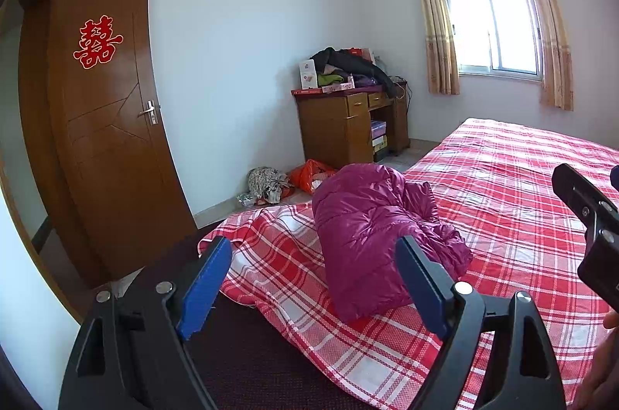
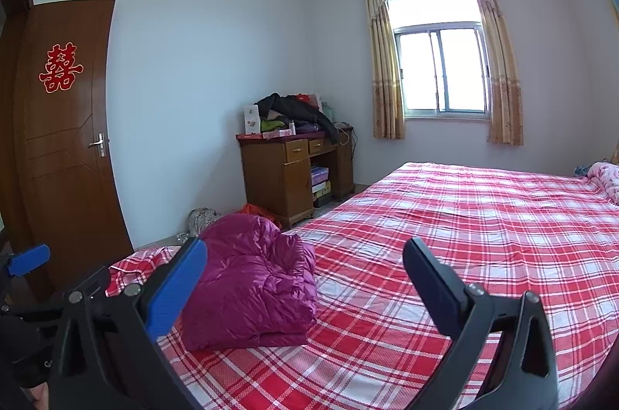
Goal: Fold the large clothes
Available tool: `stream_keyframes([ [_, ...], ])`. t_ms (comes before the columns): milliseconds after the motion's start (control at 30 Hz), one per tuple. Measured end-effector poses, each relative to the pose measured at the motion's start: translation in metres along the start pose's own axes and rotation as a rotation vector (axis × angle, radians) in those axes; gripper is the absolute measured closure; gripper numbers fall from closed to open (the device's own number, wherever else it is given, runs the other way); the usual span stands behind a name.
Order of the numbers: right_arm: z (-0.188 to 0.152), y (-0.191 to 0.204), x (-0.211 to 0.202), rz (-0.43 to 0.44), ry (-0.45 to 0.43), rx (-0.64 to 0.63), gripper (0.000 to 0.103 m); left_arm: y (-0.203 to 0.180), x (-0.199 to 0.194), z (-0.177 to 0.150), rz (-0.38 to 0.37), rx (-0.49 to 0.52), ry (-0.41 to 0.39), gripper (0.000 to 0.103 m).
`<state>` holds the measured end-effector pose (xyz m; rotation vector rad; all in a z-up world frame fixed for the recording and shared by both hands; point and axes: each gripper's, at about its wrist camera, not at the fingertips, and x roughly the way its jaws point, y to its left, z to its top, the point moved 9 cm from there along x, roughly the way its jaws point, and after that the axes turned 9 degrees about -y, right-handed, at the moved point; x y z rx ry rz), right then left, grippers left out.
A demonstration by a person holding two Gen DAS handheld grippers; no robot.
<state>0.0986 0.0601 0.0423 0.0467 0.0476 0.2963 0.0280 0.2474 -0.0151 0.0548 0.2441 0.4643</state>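
A magenta puffer jacket [image 1: 371, 232] lies in a folded bundle on the near left corner of the bed with the red plaid sheet [image 1: 510, 201]. It also shows in the right wrist view [image 2: 251, 278] on the same sheet [image 2: 464, 236]. My left gripper [image 1: 313, 278] is open and empty, held just short of the jacket's near end. My right gripper [image 2: 305, 278] is open and empty, to the right of the jacket and above the sheet. The body of the right gripper shows at the right edge of the left wrist view [image 1: 592, 220].
A brown door [image 1: 104, 123] stands at the left. A wooden desk [image 1: 348, 127] piled with clothes and boxes stands in the far corner, with bags [image 1: 286, 181] on the floor beside it. A curtained window [image 1: 491, 31] is behind the bed. A pink quilt [image 2: 607, 178] lies at the bed's far right.
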Motion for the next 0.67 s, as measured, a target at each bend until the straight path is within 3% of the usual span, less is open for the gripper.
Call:
stream_keyframes([
  [467, -0.003, -0.003, 0.001, -0.01, 0.008, -0.007, 0.0, 0.005, 0.013, -0.004, -0.046, -0.038, 0.033, 0.016],
  [667, -0.006, -0.003, 0.004, -0.007, 0.019, 0.0, 0.0, 0.008, 0.022, -0.009, -0.017, -0.016, 0.048, 0.016],
])
